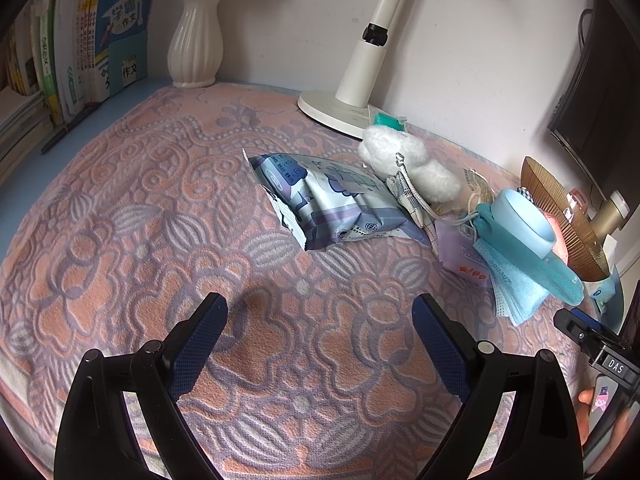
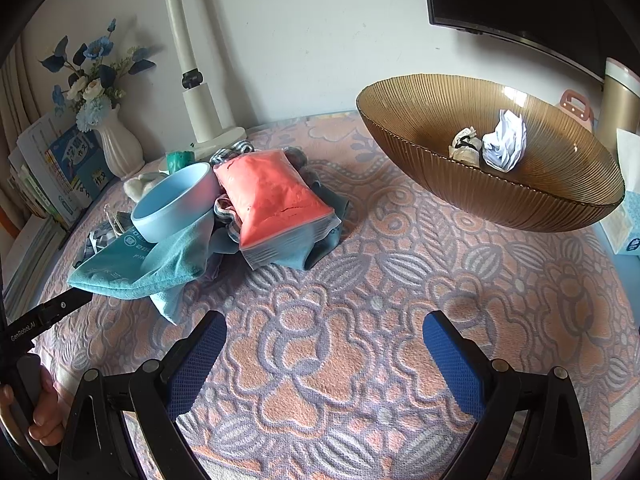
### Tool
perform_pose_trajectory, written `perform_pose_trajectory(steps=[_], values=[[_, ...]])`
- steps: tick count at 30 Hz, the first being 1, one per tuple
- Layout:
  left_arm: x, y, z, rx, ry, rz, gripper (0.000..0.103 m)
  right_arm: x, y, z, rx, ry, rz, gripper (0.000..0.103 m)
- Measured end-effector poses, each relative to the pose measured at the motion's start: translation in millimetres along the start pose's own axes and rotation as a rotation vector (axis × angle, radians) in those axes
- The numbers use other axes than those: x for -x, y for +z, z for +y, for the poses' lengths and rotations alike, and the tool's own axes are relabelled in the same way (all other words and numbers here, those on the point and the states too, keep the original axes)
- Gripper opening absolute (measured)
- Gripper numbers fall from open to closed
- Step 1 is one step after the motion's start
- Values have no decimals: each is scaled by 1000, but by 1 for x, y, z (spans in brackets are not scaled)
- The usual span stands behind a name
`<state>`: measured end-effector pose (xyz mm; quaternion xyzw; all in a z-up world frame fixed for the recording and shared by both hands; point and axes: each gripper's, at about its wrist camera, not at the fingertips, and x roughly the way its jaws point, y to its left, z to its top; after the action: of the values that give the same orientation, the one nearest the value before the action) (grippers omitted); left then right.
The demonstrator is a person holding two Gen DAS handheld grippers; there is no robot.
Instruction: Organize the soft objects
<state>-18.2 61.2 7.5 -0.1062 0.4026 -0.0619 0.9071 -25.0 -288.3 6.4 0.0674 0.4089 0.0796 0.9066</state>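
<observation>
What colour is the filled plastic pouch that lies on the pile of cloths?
Coral red, in a clear plastic pouch; it shows best in the right wrist view.

Each camera sits on a gripper and looks down at a slant over the patterned cloth (image 1: 160, 240). The left one faces the far wall, with the books (image 1: 80, 48) on its left. The right one sits nearer the brown bowl (image 2: 500, 200). Both see the blue cup (image 1: 524, 220), white vase (image 2: 118, 146) and lamp (image 1: 360, 80).

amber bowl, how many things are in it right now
2: a beige bundle with a dark band and a crumpled white piece, side by side on the floor of the amber bowl. Anything beneath them would be hidden.
</observation>
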Motion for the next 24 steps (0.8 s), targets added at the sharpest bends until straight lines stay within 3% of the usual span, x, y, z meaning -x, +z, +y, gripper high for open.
perform_pose_trajectory(steps=[24], values=[[-1,1,2,14,-9,7,93,2,1,0,-1,-2,-3,98]])
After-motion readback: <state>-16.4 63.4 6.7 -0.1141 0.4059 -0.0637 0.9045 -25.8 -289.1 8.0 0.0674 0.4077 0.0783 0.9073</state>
